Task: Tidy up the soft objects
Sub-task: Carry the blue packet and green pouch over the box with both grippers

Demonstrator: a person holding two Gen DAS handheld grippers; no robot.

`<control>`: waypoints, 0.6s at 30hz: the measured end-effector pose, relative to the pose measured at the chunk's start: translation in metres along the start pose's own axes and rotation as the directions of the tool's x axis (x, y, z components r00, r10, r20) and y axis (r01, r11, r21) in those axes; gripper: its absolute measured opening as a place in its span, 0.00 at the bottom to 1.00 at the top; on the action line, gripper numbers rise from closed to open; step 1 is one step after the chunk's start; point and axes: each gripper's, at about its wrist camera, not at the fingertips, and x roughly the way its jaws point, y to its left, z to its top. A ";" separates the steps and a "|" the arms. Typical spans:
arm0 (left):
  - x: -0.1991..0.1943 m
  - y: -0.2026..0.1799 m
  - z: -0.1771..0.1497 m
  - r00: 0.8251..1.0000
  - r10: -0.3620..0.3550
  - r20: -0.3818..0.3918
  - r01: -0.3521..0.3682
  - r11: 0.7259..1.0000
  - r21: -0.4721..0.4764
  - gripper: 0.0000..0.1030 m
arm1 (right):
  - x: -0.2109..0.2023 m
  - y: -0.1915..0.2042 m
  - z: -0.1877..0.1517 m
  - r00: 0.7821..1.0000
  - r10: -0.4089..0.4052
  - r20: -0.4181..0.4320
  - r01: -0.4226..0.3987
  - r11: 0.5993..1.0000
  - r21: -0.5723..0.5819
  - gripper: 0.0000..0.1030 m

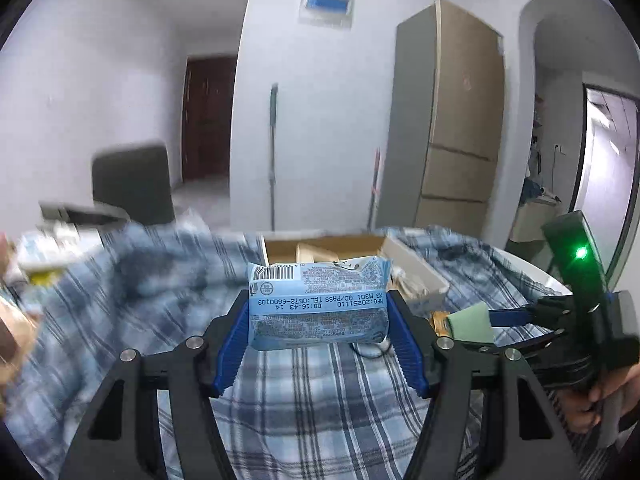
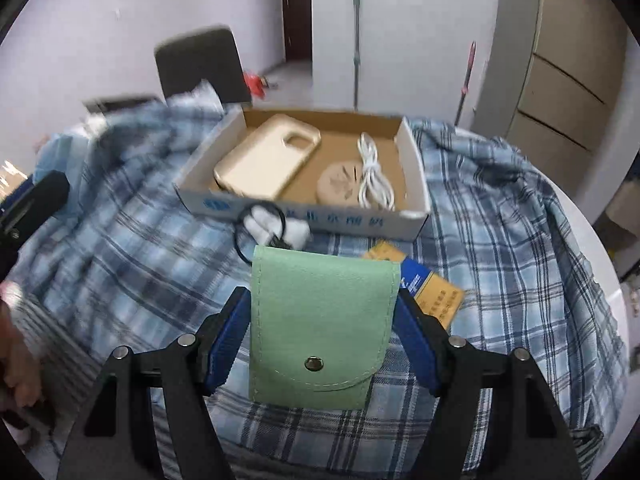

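Left wrist view: our left gripper (image 1: pixel 318 308) is clamped on the blue wipes pack (image 1: pixel 318 306), lifted over the plaid cloth (image 1: pixel 320 400). Our right gripper (image 2: pixel 324 320) pinches the green pouch (image 2: pixel 322 328), short of the cardboard box (image 2: pixel 412 168). We should clear the near rim, then release low over bare floor.

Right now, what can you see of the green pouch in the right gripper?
The green pouch is a pale mint, felt-like flat case with stitched edges and a rounded flap closed by one metal snap. It is held lifted above the plaid cloth, flap end toward the camera, clamped at both side edges by the blue fingers of the right gripper. Nothing else touches it.
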 end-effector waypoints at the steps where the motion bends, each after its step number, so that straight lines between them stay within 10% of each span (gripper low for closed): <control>1: -0.007 -0.004 0.004 1.000 0.019 0.022 -0.019 1.000 0.019 0.65 | -0.009 -0.002 0.002 0.999 0.013 0.031 -0.013 1.000 0.007 0.69; 18: -0.046 -0.042 0.158 0.969 0.095 0.229 -0.089 0.995 -0.035 0.65 | -0.128 -0.007 0.136 0.926 0.013 0.378 -0.016 1.000 0.003 0.69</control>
